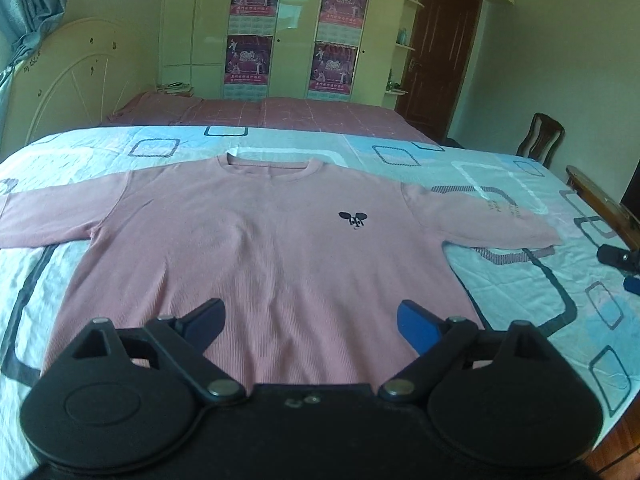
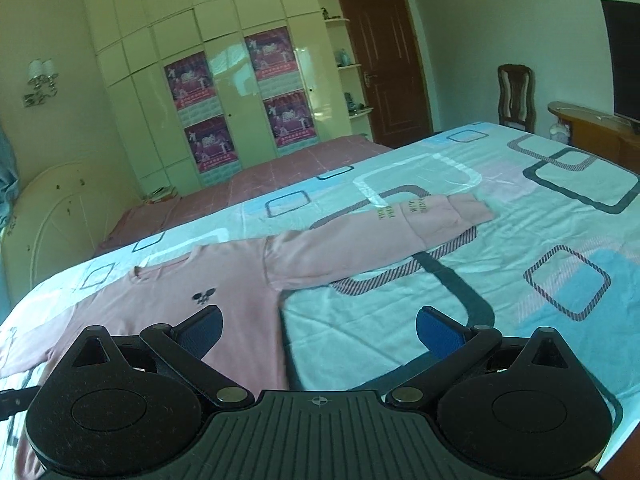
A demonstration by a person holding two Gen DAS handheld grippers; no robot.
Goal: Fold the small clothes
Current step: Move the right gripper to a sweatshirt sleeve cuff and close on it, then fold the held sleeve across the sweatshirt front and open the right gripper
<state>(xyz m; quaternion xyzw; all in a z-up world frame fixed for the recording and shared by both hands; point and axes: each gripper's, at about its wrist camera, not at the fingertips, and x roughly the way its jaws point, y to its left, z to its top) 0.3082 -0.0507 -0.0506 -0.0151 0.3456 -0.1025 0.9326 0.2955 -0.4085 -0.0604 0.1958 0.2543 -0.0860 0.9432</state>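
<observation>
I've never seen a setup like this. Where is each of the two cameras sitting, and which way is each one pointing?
Left wrist: sits on the left gripper, near the hem of the pink shirt, facing up its front toward the wardrobe; its open fingers show.
Right wrist: sits on the right gripper, over the shirt's side edge, facing along the sleeve and bedsheet; its open fingers show.
Shared: shirt, chest logo, wardrobe posters, brown door.
</observation>
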